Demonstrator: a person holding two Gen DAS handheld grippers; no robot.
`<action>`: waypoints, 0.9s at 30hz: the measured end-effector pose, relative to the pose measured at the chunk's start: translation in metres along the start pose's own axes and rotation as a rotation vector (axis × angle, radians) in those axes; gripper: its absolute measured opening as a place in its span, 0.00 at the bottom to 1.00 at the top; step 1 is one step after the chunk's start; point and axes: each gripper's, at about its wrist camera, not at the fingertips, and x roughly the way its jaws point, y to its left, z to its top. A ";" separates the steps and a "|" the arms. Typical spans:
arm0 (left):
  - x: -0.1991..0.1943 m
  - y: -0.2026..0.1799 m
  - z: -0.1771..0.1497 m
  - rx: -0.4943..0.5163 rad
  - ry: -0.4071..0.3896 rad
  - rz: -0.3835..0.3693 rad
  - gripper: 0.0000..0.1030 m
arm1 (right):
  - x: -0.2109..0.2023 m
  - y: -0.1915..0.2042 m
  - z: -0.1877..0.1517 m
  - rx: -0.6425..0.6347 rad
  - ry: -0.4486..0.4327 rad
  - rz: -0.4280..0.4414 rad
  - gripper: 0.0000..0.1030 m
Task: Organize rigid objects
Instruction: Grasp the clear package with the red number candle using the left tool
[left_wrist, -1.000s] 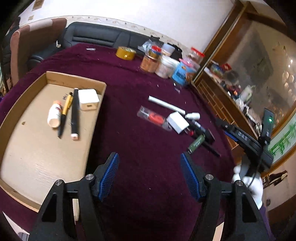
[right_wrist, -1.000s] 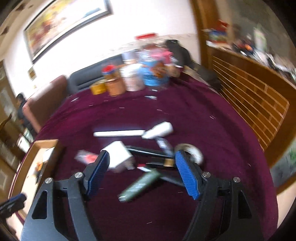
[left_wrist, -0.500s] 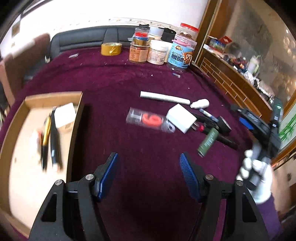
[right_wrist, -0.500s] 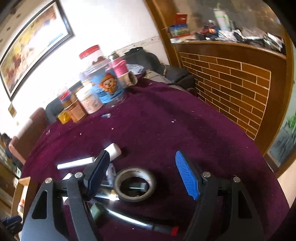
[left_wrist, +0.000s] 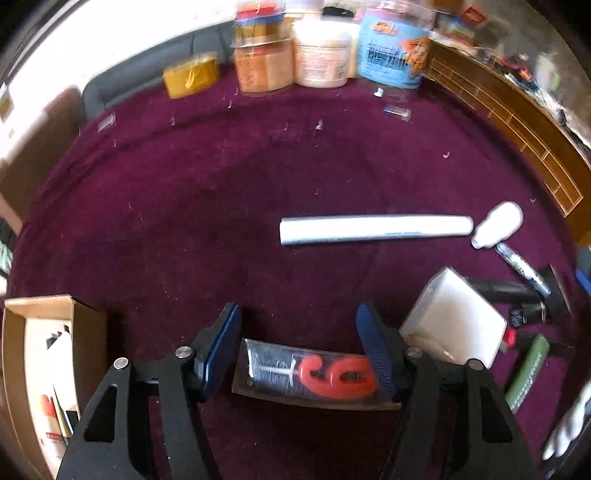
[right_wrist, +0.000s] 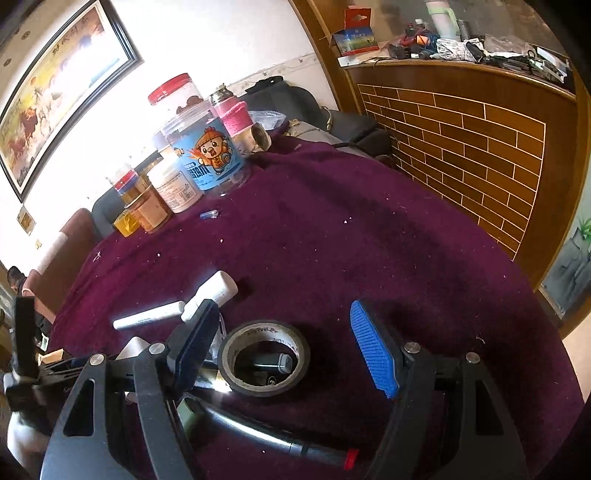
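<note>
A clear packet (left_wrist: 314, 376) with a red hook inside lies flat on the purple cloth (left_wrist: 258, 192), right between the fingers of the left gripper (left_wrist: 298, 347). The jaws are spread wide, one blue pad at each end of the packet; whether they touch it cannot be told. Just right of the packet sits a white block (left_wrist: 456, 321), beside the right finger. Beyond it lie a white tube (left_wrist: 375, 229), a white cap (left_wrist: 498, 225), a marker (left_wrist: 522, 264) and a green stick (left_wrist: 526, 373). A cardboard tray (left_wrist: 55, 306) with pens sits at the left edge.

The right gripper (right_wrist: 284, 347) is also spread wide, over a black tape roll (right_wrist: 264, 356) that lies flat on the cloth between its fingers, nearer the left one. A dark pen (right_wrist: 273, 435) with a red tip lies just in front of the roll. Jars (right_wrist: 207, 155) stand at the far side.
</note>
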 end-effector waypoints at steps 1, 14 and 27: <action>-0.004 -0.003 -0.007 0.033 0.004 -0.005 0.51 | 0.001 0.000 0.000 0.000 0.007 0.002 0.71; -0.077 -0.007 -0.105 0.010 0.025 -0.187 0.41 | 0.006 0.002 -0.003 -0.013 0.044 -0.001 0.71; -0.075 0.004 -0.133 -0.371 0.069 -0.335 0.52 | 0.010 0.004 -0.006 -0.024 0.068 -0.005 0.71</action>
